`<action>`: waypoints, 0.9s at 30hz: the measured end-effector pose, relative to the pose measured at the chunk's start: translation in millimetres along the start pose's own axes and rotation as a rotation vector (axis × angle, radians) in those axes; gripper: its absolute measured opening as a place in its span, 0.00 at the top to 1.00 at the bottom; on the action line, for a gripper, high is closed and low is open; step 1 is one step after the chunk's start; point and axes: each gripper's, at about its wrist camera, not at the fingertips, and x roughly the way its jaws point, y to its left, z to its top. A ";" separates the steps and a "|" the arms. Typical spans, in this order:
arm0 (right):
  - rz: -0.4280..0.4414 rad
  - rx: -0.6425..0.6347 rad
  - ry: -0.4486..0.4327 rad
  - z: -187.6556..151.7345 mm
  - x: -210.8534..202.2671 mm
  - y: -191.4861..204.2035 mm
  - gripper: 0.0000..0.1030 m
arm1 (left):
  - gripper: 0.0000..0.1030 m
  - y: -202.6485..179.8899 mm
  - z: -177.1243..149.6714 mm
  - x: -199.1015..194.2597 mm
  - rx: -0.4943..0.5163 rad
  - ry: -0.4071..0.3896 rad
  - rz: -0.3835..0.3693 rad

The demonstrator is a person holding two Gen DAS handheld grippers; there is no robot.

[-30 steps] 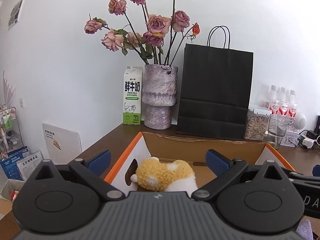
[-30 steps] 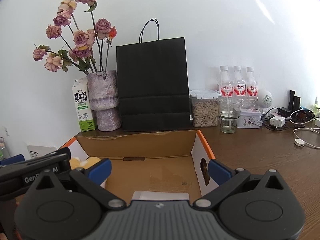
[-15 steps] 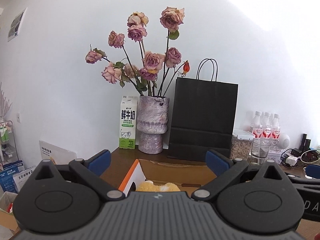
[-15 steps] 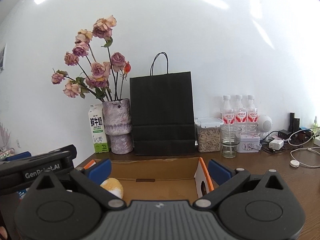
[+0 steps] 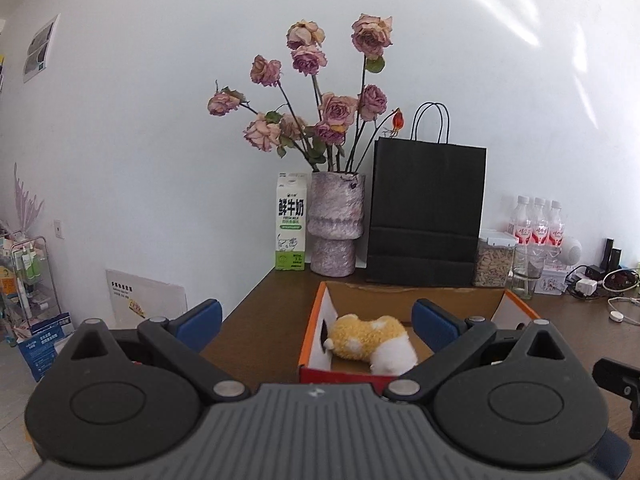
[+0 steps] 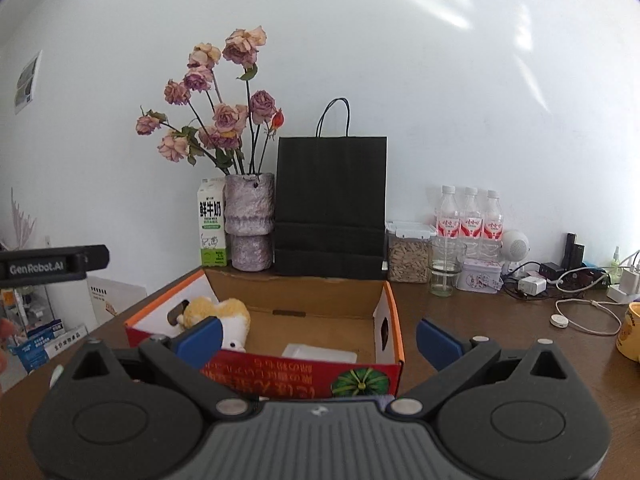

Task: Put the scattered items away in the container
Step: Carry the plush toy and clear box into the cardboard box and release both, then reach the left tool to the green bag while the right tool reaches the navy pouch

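Left gripper (image 5: 316,320) with jaws spread wide and empty, raised over the brown tabletop (image 5: 260,320) at the near left corner of the open cardboard box (image 5: 412,294); right gripper (image 6: 319,334) likewise with jaws apart and holding nothing, poised above the box's red printed front wall. Inside the box, a yellow-and-white plush toy (image 5: 372,342) lies against the left wall beside its hand-hole, and a flat white item (image 6: 318,356) lies on the floor near the front wall, well apart from the toy. The box has orange-edged side walls and a pumpkin picture on its front. Behind it, along the white wall, stand in order from left to right: a milk carton (image 6: 211,222), a mottled purple vase (image 6: 249,222) of dried roses (image 6: 224,120), a black paper bag (image 6: 331,208), a clear jar of seeds (image 6: 409,252), an empty glass (image 6: 446,266) and three water bottles (image 6: 470,216). White chargers and cables (image 6: 576,308) lie on the tabletop at right; a yellow mug (image 6: 630,332) sits at the right edge.
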 end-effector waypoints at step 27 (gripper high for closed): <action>-0.011 -0.033 0.259 -70.8 25.1 7.3 0.00 | 0.00 68.6 -87.6 9.0 0.016 0.284 0.076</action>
